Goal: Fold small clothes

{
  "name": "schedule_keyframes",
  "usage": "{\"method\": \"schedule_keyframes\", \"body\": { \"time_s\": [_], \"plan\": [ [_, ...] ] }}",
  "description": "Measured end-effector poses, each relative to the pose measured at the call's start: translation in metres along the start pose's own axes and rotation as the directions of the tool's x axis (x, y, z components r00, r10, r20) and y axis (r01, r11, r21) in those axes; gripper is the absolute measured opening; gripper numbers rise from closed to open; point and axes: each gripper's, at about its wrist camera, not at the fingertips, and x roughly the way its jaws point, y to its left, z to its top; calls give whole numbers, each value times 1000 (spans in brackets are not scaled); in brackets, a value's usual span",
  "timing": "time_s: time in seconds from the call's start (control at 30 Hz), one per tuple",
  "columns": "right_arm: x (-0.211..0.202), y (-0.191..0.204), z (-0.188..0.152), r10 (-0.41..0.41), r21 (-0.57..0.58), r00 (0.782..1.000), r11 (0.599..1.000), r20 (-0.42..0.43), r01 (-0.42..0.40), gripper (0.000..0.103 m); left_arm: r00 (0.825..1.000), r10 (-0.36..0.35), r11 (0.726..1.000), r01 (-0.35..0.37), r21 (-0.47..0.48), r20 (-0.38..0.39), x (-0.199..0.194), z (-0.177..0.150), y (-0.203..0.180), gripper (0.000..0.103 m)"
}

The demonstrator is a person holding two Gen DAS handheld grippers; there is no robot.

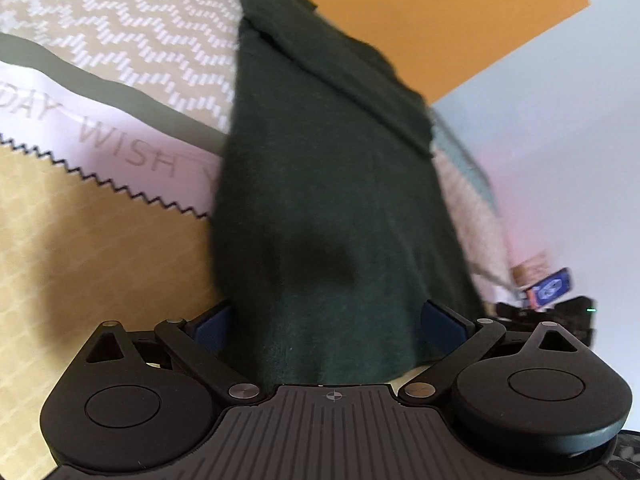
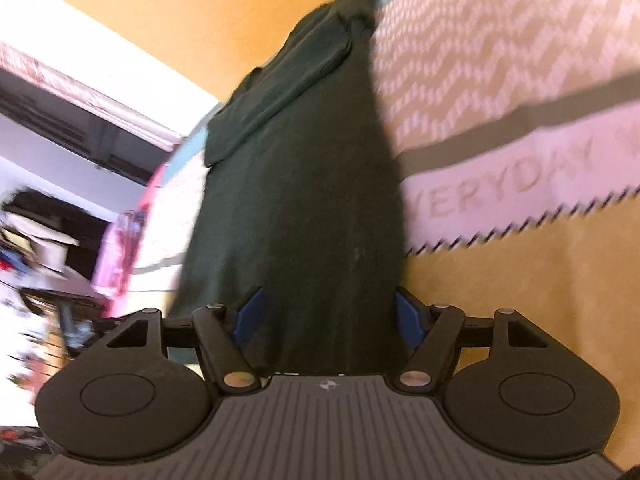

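A dark green garment (image 1: 332, 184) stretches away from my left gripper (image 1: 326, 320) over the patterned bedspread (image 1: 120, 48). The cloth drapes over the gripper's middle and hides its fingertips; only the blue pads (image 1: 212, 324) show at each side, so I cannot tell if the jaws grip it. In the right wrist view the same garment (image 2: 304, 184) runs from my right gripper (image 2: 328, 312) to the far edge, with a folded sleeve (image 2: 280, 88) lying on top. Blue pads (image 2: 250, 316) flank the cloth here too, tips hidden.
The bedspread (image 2: 500, 80) has a zigzag pattern, a grey band and printed letters. An orange wall (image 1: 440, 12) stands behind. A pink cloth (image 2: 120, 248) and cluttered shelves (image 2: 36, 240) lie left in the right wrist view. Boxes (image 1: 552, 284) sit at the far right.
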Motion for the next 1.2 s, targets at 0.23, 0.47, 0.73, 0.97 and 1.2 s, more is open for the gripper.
{"method": "schedule_keyframes", "body": {
  "time_s": [0.23,0.47,0.73,0.97,1.2],
  "plan": [
    [-6,-20,0,69,86,998,994,8,-70,69,993,-112,992,114,-46,37,-16,-14,22,103],
    [19,-14,1,154,88,988,985,-26,-151,58,967,-246,967,249,-49,62,-1,-7,23,103],
    [28,-7,3,75,14,995,997,-61,-74,18,988,-152,984,154,-87,28,12,-8,27,85],
    [28,15,19,123,-81,992,989,-3,-123,16,981,-172,983,177,-45,87,14,2,14,81],
    [26,36,70,231,-116,967,969,103,-219,16,965,-183,983,178,41,188,8,48,-11,78]
  ]
}}
